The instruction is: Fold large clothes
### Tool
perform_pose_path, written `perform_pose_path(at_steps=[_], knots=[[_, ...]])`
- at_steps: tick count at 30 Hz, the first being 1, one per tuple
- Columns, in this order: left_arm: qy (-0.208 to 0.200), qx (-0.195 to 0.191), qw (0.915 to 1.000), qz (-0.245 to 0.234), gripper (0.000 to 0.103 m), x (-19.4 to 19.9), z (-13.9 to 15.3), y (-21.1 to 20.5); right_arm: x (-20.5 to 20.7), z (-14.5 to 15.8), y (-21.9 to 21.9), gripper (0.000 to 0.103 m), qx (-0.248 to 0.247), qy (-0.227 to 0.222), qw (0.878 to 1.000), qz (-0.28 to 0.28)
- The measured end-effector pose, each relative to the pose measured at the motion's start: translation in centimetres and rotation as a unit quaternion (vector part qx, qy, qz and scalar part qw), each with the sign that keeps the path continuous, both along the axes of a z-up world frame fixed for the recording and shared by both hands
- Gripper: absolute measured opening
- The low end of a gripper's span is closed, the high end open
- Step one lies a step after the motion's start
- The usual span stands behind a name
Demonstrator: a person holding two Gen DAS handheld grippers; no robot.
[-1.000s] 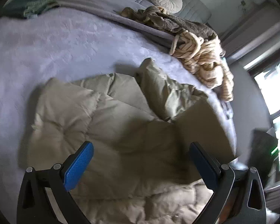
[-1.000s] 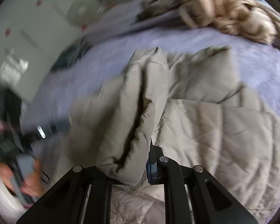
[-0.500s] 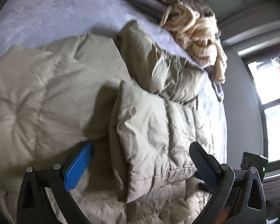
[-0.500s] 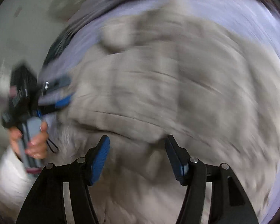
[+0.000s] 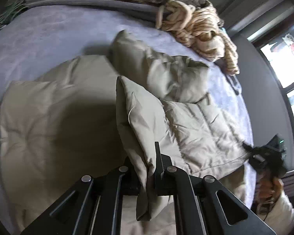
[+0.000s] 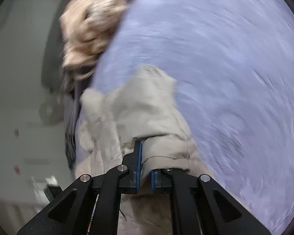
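Both grippers had closed on the quilted jacket point(image 5: 186, 121), and the main risk lay in how little each one held. The left gripper point(image 5: 147, 168) pinched a thin folded edge of the near panel; the padding there looked slippery and springy, so a quick pull could have let the edge slide out and the fold drop open. The right gripper point(image 6: 145, 168) was clamped on a bunched piece of the same fabric at the jacket's right side, and its view was smeared with motion, so how much cloth sat between its pads could not be told. If the two moved at different speeds, the puffy layers would likely have skewed instead of stacking square. A tug too far to the right could also have dragged the jacket off the edge of the bed point(image 5: 49, 35).

The jacket was pale khaki, stitched in puffy blocks, lying on the lavender bed cover with one panel already turned over the body and a rumpled part at its far side. A striped cream garment point(image 5: 203, 29) lay heaped beyond it, apart.
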State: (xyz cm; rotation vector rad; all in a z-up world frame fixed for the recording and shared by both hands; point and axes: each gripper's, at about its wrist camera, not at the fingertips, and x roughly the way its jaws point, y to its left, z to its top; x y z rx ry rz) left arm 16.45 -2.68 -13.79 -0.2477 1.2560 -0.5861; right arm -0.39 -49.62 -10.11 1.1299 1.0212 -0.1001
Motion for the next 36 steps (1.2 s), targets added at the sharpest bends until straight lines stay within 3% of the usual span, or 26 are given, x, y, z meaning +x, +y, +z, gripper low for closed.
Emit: perform_pose_path(at_steps=[2, 4, 6, 8, 10, 11, 12, 13, 14, 16, 18, 20, 24, 26, 27, 28, 30, 32, 33, 36], knots=[[0.013, 0.018, 0.9998, 0.003, 0.010, 0.2, -1.6, 0.6, 1.1, 0.1, 0.7, 0.008, -0.018, 0.005, 0.999, 0.027], [0.020, 0.036, 0.9992, 0.007, 0.010, 0.2, -3.4, 0.9, 1.0, -1.3, 1.4, 0.008, -0.048, 0.040, 0.997, 0.053], [0.027, 0.034, 0.9989, 0.019, 0.013, 0.2, -3.9, 1.1, 0.9, -3.8, 1.4, 0.008, -0.038, 0.067, 0.996, 0.054], [0.024, 0.045, 0.9982, 0.032, 0.015, 0.0, -3.7, 1.5, 0.5, -4.4, 1.3, 0.006, -0.021, 0.068, 0.997, 0.042], [0.001, 0.087, 0.9956, 0.036, 0.032, -0.3, -2.6, 1.8, 0.1, -2.9, 1.0, 0.023, -0.021, 0.073, 0.995, 0.061], [-0.011, 0.101, 0.9941, 0.037, 0.052, -0.7, -2.2, 2.2, -0.5, -2.0, 1.2, 0.031, -0.031, 0.075, 0.993, 0.084], [-0.039, 0.128, 0.9900, 0.046, 0.068, -0.9, -1.2, 2.6, -0.7, -1.3, 1.5, 0.052, -0.040, 0.069, 0.991, 0.106], [-0.058, 0.139, 0.9871, 0.054, 0.068, -1.0, -0.5, 3.1, -1.1, 0.2, 1.8, 0.068, -0.052, 0.055, 0.988, 0.132], [-0.072, 0.142, 0.9854, 0.059, 0.068, -1.0, 0.1, 3.7, -1.7, 1.4, 1.9, 0.070, -0.055, 0.037, 0.987, 0.146], [-0.081, 0.130, 0.9857, 0.069, 0.065, -0.7, 1.2, 4.7, -2.6, 4.0, 1.3, 0.070, -0.046, -0.009, 0.987, 0.153], [-0.082, 0.111, 0.9876, 0.074, 0.035, -0.2, 1.8, 5.6, -3.3, 5.0, -0.5, 0.069, -0.037, -0.030, 0.992, 0.115], [-0.078, 0.097, 0.9899, 0.068, 0.034, 0.2, 1.9, 5.2, -2.6, 4.3, -2.6, 0.069, -0.019, -0.029, 0.997, 0.063], [-0.085, 0.097, 0.9912, 0.032, 0.034, 0.1, 1.1, 1.9, -0.7, -0.1, -6.1, 0.069, 0.040, 0.002, 0.999, -0.020], [-0.082, 0.107, 0.9906, 0.023, 0.034, -0.4, 0.3, 0.7, 1.3, -2.3, -6.0, 0.057, 0.071, 0.012, 0.997, -0.031], [-0.077, 0.119, 0.9897, 0.021, 0.034, -0.4, -0.6, 0.3, 1.7, -2.7, -6.0, 0.031, 0.081, 0.015, 0.996, -0.029], [-0.070, 0.138, 0.9878, 0.021, 0.034, -0.3, -1.7, 0.1, 2.2, -3.2, -5.8, 0.023, 0.088, 0.017, 0.996, -0.027], [-0.058, 0.150, 0.9868, 0.019, 0.034, -0.1, -3.4, 0.2, 3.1, -3.2, -5.4, 0.016, 0.068, 0.020, 0.997, -0.018], [-0.057, 0.143, 0.9880, 0.018, 0.034, -0.1, -4.0, 0.2, 5.5, -4.5, -4.9, 0.015, -0.019, 0.059, 0.998, 0.017], [-0.057, 0.141, 0.9883, 0.015, 0.034, -0.2, -4.3, -0.1, 5.7, -5.2, -4.9, 0.013, -0.038, 0.069, 0.997, 0.026], [-0.060, 0.154, 0.9861, 0.019, 0.034, -0.2, -4.0, -0.4, 5.4, -5.3, -5.2, 0.012, -0.044, 0.063, 0.997, 0.013]])
